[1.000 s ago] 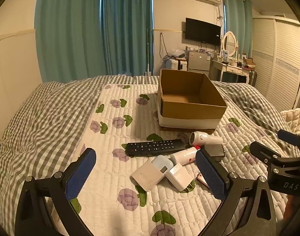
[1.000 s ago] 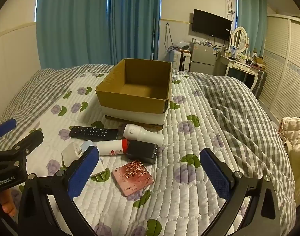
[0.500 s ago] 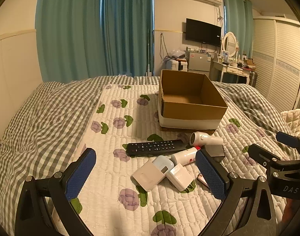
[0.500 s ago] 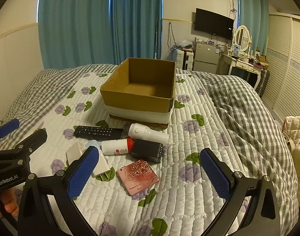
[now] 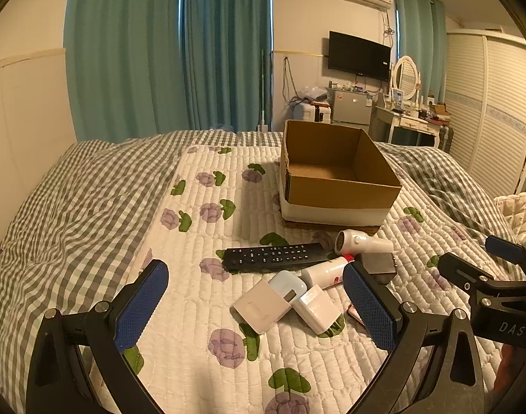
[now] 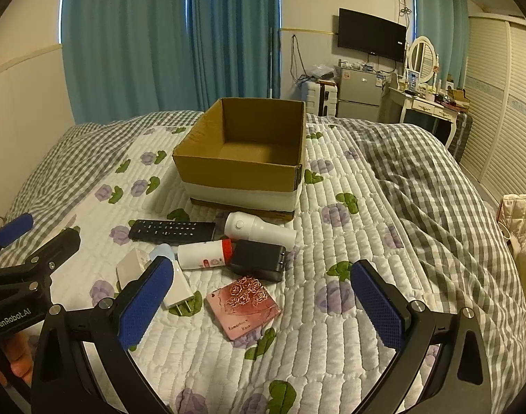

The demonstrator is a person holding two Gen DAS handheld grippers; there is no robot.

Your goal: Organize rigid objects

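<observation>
An open cardboard box (image 5: 335, 186) (image 6: 242, 169) stands empty on the bed. In front of it lies a cluster: a black remote (image 5: 273, 257) (image 6: 171, 231), a white flashlight-like device (image 5: 361, 241) (image 6: 259, 229), a white tube with a red cap (image 5: 327, 270) (image 6: 204, 254), a black charger (image 6: 257, 258), a white plug adapter (image 5: 316, 308) (image 6: 176, 289), a pale blue item (image 5: 288, 286), a beige card box (image 5: 261, 305) and a pink rose-patterned card (image 6: 244, 305). My left gripper (image 5: 256, 305) hovers open before the cluster. My right gripper (image 6: 261, 305) is open above the pink card.
The bed carries a white floral quilt (image 5: 207, 227) with a grey checked blanket (image 6: 432, 186) on both sides. Teal curtains, a TV, a small fridge and a dressing table stand behind. A cream bag (image 6: 520, 214) sits at the bed's right edge.
Both grippers have drifted slightly; the right view has pulled back and up a little, so the box and cluster sit slightly higher and farther right. Nothing was grasped.
</observation>
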